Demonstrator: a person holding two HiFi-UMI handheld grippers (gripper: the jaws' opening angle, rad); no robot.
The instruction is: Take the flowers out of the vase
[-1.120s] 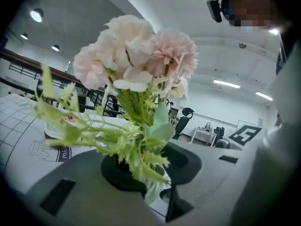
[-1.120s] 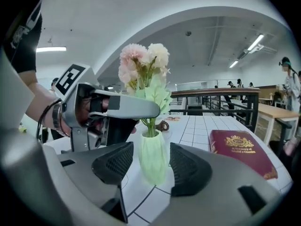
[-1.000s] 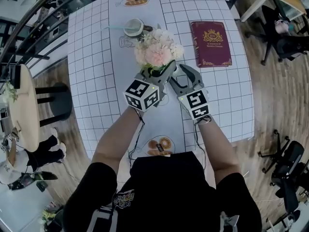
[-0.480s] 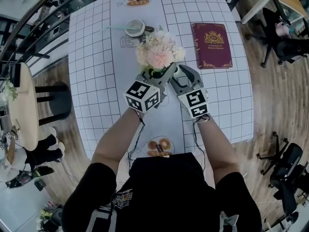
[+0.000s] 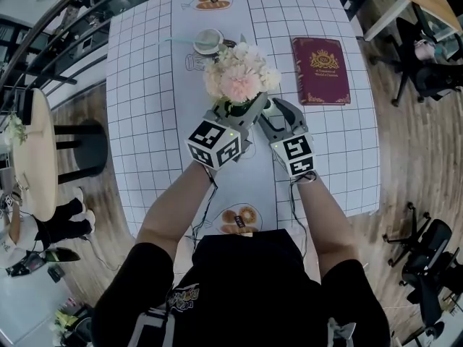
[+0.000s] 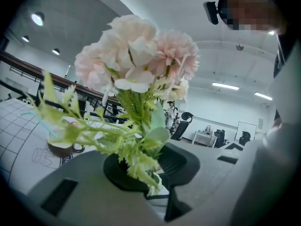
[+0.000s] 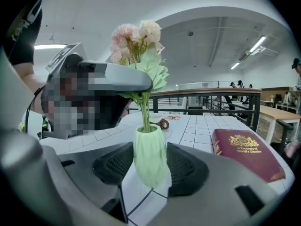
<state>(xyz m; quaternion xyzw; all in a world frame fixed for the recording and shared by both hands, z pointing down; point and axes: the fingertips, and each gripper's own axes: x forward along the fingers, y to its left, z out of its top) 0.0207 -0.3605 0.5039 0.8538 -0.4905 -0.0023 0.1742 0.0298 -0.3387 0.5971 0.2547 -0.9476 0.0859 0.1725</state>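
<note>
Gridded table (image 5: 145, 107): right claw (image 7: 150, 173) clamps vase (image 7: 149, 152); left claw (image 6: 153, 175), jaws just closing, pinches flowers (image 6: 141, 55) between its pads; lift straight up, vase pinned

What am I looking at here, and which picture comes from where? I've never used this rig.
There is no robot: a person holds a two-jaw gripper in each hand. The head view looks down from the person's head. Each gripper view looks along that gripper's own jaws. On the gridded table lie a red book and a cup. The right gripper is clamped on the green vase. The left gripper has just been closing its jaws on the flowers, whose stems sit between them.
</note>
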